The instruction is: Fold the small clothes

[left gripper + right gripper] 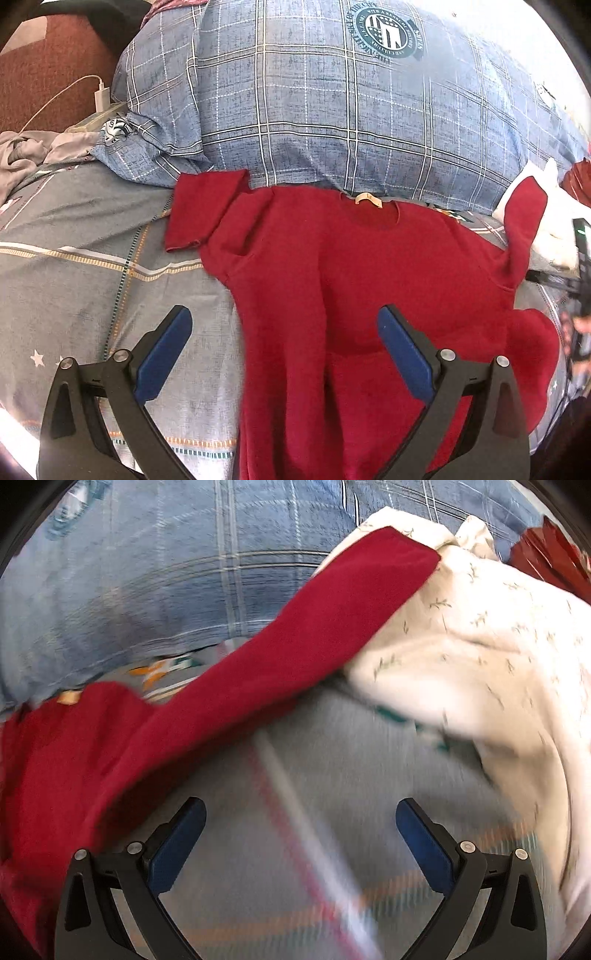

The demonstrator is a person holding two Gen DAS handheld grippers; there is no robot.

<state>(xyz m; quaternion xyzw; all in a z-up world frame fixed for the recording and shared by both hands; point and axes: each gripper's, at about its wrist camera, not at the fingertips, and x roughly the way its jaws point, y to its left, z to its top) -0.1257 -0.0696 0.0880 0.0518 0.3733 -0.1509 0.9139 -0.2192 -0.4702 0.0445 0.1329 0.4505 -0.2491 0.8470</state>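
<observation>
1. Two sets of tongs, both spread wide and holding nothing: the left tongs (284, 347) hover over the lower body of the red shirt (369, 295), and the right tongs (301, 834) hang over bare bed sheet (332, 775) beside it.
2. The red shirt lies flat, neck away, on the grey patterned bed sheet; no fold appears made, so the task seems to be at its first step.
3. Its right sleeve (295, 627) stretches out and rests partly on a white floral cloth (480, 646); the left sleeve (201, 214) lies spread on the sheet.
4. The next move likely calls for pinching a sleeve or side edge and carrying it across the body.
5. Farther off, a blue plaid pillow (332, 110) touches the collar, crowding the top edge.
6. A grey garment (26, 151) and a white charger (100, 96) sit far left, well apart.
</observation>
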